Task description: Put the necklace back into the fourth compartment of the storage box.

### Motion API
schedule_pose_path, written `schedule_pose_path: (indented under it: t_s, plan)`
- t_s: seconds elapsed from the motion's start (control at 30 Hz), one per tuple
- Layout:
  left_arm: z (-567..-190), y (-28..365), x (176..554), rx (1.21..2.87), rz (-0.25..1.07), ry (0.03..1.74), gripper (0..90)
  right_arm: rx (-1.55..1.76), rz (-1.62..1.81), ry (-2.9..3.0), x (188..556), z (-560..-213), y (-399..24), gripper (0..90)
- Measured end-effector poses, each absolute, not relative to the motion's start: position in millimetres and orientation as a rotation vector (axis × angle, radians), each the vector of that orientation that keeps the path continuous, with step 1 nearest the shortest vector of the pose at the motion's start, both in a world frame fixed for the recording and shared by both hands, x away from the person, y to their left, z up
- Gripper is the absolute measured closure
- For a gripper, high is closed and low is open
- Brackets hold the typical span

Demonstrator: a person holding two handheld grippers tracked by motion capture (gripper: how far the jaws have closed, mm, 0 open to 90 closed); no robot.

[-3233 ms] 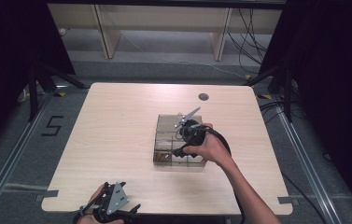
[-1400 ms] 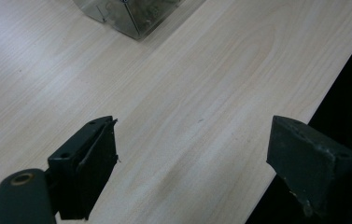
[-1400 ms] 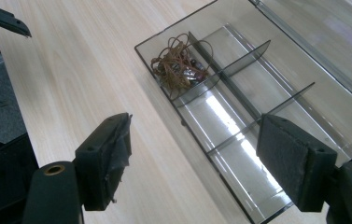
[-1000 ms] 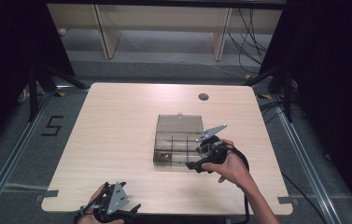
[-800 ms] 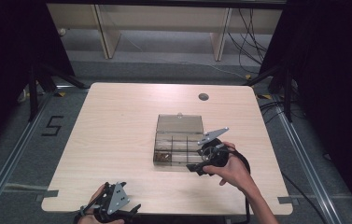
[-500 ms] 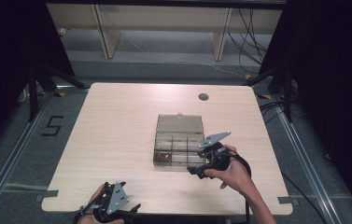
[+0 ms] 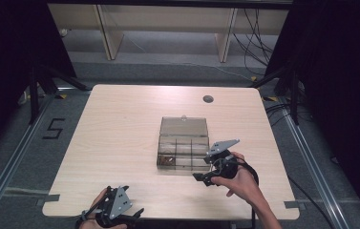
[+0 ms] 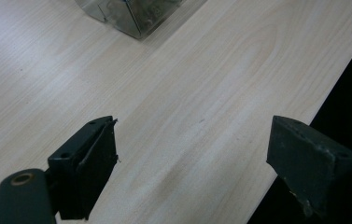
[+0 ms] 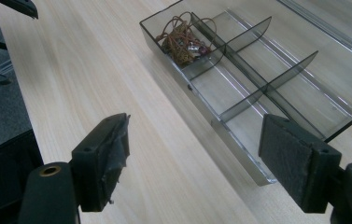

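Observation:
A clear smoky plastic compartment box (image 7: 183, 151) lies open mid-table, its lid (image 7: 184, 127) flat behind it. A tangle of brown bands (image 9: 183, 41) sits in one end compartment (image 7: 168, 161); the other compartments I can see are bare. My right gripper (image 7: 205, 170) hovers just off the box's front right corner, jaws open wide with nothing between them (image 9: 201, 163). My left gripper (image 7: 131, 217) rests at the table's front edge, open and holding nothing (image 8: 197, 168), and a corner of the box (image 8: 136, 14) lies far ahead of it.
The light wooden table (image 7: 120, 124) has a round cable hole (image 7: 208, 99) at the back right. Its front edge (image 8: 304, 112) drops to dark floor right by my left gripper. Shelving and cables stand beyond the far edge.
My right gripper has drawn back from over the box to its front right corner, toward the person. The left gripper has stayed put.

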State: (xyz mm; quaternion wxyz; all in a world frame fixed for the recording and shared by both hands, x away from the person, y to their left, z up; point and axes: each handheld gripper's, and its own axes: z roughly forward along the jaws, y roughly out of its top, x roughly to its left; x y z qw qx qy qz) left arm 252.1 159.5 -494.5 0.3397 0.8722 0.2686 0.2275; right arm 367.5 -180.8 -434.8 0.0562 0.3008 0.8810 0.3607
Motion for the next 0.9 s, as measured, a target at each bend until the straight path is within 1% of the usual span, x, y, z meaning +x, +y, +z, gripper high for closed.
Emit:
schedule_pose_path:
  t_s: [0.03,0.23,0.53,0.9]
  plan:
    - [-493.6,160.1,253.3,2.277,0.611,0.667,15.5,0.922,1.08,2.697,366.2,-433.3,-181.8,24.1]
    - [-493.7,159.8,253.0,2.277,0.605,0.672,15.5,0.913,1.062,2.697,364.0,-437.3,-184.3,19.3]
    - [-493.8,159.4,252.9,2.273,0.602,0.672,15.5,0.921,1.123,2.654,359.3,-437.7,-191.1,18.7]
    - [-493.5,158.8,252.8,2.268,0.606,0.672,15.5,0.95,1.107,2.64,352.9,-441.0,-205.6,18.6]
